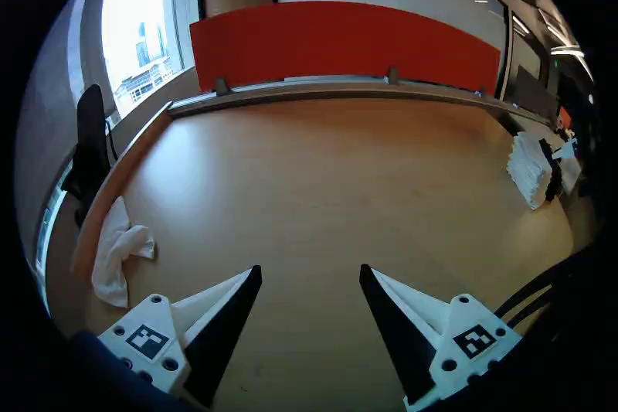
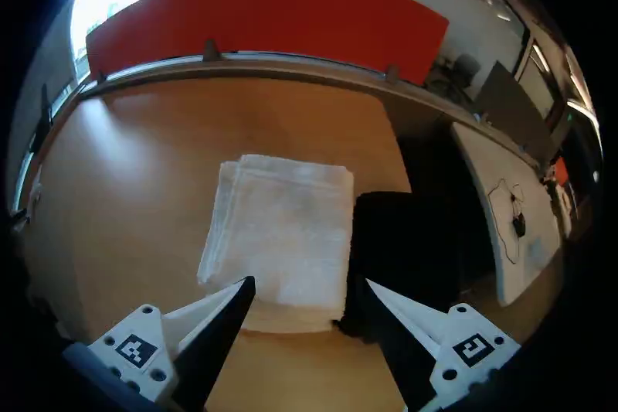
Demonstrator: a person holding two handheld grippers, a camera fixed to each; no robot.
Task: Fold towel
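Note:
A crumpled white towel (image 1: 118, 250) lies at the wooden table's left edge in the left gripper view. My left gripper (image 1: 310, 279) hovers open over bare table to the right of it, nothing between its fingers. A stack of folded white towels (image 2: 282, 230) sits near the table's right end in the right gripper view, and it also appears far right as the folded stack (image 1: 531, 168) in the left gripper view. My right gripper (image 2: 307, 288) is open just above the stack's near edge, holding nothing.
The wooden table (image 1: 332, 180) is backed by a red divider panel (image 1: 340, 45). A black object (image 2: 394, 257) stands right beside the folded stack. A black chair (image 1: 91, 145) sits off the left edge. A white side desk (image 2: 506, 219) with cables stands to the right.

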